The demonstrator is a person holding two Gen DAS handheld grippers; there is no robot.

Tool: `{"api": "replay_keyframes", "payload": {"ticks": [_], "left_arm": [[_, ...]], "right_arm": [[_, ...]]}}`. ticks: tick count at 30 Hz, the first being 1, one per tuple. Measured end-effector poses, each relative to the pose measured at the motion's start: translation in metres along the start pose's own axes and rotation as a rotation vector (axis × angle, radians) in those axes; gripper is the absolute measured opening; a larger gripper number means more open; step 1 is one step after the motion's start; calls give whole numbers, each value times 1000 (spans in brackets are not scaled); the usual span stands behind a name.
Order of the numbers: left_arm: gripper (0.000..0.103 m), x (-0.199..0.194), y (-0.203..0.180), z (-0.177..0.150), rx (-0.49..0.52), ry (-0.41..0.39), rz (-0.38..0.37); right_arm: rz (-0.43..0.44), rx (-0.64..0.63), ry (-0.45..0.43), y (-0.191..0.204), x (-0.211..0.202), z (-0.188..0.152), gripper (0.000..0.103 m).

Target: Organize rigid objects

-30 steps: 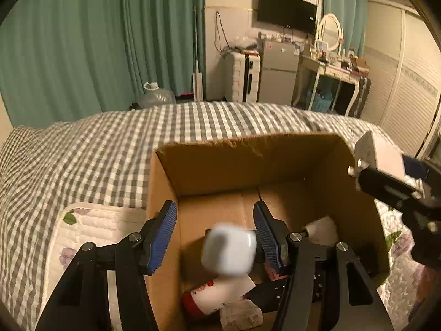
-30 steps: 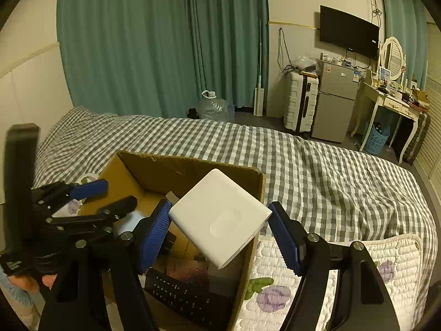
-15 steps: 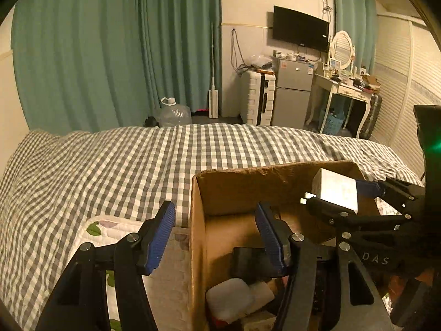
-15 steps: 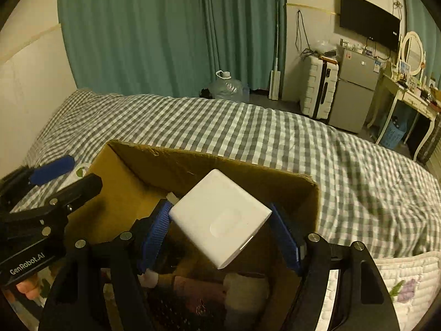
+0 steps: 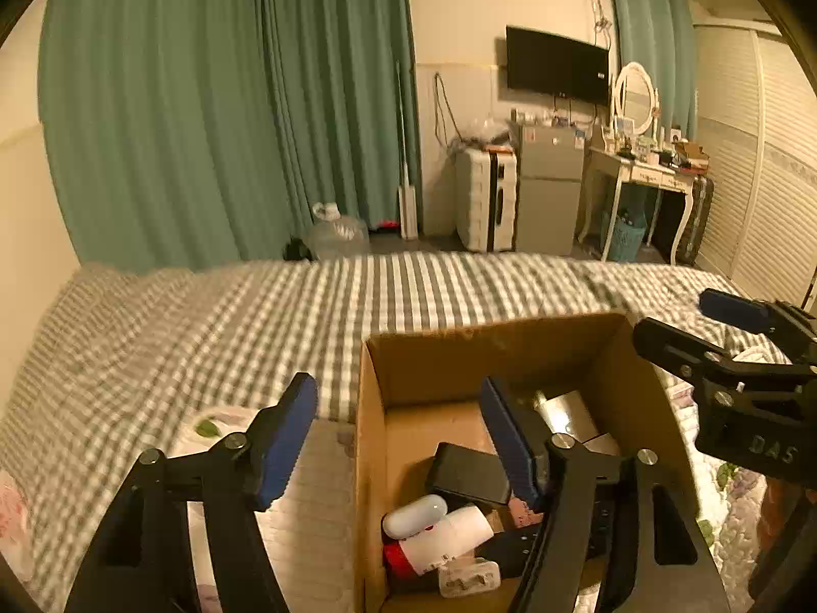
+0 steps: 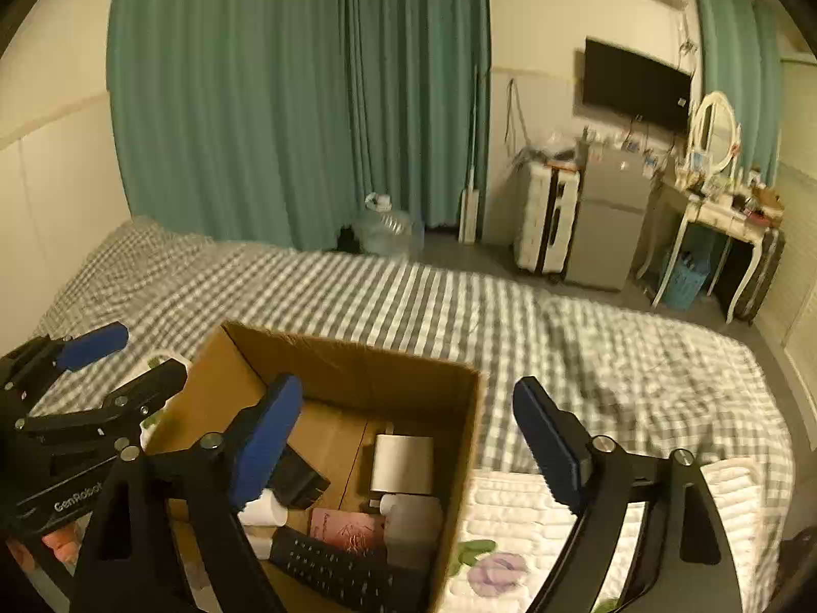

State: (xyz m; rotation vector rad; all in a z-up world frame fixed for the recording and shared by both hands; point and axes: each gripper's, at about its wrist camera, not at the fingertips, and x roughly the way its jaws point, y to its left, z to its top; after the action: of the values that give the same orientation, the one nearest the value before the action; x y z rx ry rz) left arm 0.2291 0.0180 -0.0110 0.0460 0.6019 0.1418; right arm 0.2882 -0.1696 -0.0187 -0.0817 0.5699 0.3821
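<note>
An open cardboard box (image 5: 369,424) (image 6: 470,408) stands on the checked bed. Inside lie a white square box (image 6: 402,462) (image 5: 569,411), a black case (image 5: 467,475), a white rounded case (image 5: 414,509), a white and red bottle (image 5: 444,536), a black remote (image 6: 332,569), a pink card (image 6: 347,528) and a clear bottle (image 6: 413,516). My left gripper (image 5: 401,439) is open and empty above the box's left wall. My right gripper (image 6: 403,447) is open and empty above the box's right side; it also shows in the left wrist view (image 5: 715,327).
A grey checked cover (image 6: 357,301) lies over the bed, with a white quilted floral pad (image 6: 515,526) under the box. Beyond the bed are green curtains, a water jug (image 6: 388,227), a suitcase, a small fridge and a dressing table.
My right gripper has opened and let the white square box drop into the cardboard box. Both grippers have risen and drawn back; earlier the left one dropped the white rounded case in.
</note>
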Motion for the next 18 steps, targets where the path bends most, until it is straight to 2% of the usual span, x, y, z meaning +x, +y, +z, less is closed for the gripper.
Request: {"api": "replay_keyframes", "payload": {"ticks": [3, 4, 9, 15, 18], "left_arm": [[71, -27, -3, 3, 13, -49, 5], [73, -34, -3, 3, 9, -62, 9], [74, -75, -3, 5, -7, -97, 18], [74, -144, -1, -6, 27, -261, 5], [75, -166, 8, -22, -13, -324, -19]], "right_arm": [[-34, 5, -51, 0, -38, 1, 102], [-48, 3, -62, 1, -47, 1, 103], [-81, 5, -97, 6, -98, -1, 103], [-93, 3, -198, 23, -163, -9, 103], [-90, 31, -276, 32, -189, -27, 103]]}}
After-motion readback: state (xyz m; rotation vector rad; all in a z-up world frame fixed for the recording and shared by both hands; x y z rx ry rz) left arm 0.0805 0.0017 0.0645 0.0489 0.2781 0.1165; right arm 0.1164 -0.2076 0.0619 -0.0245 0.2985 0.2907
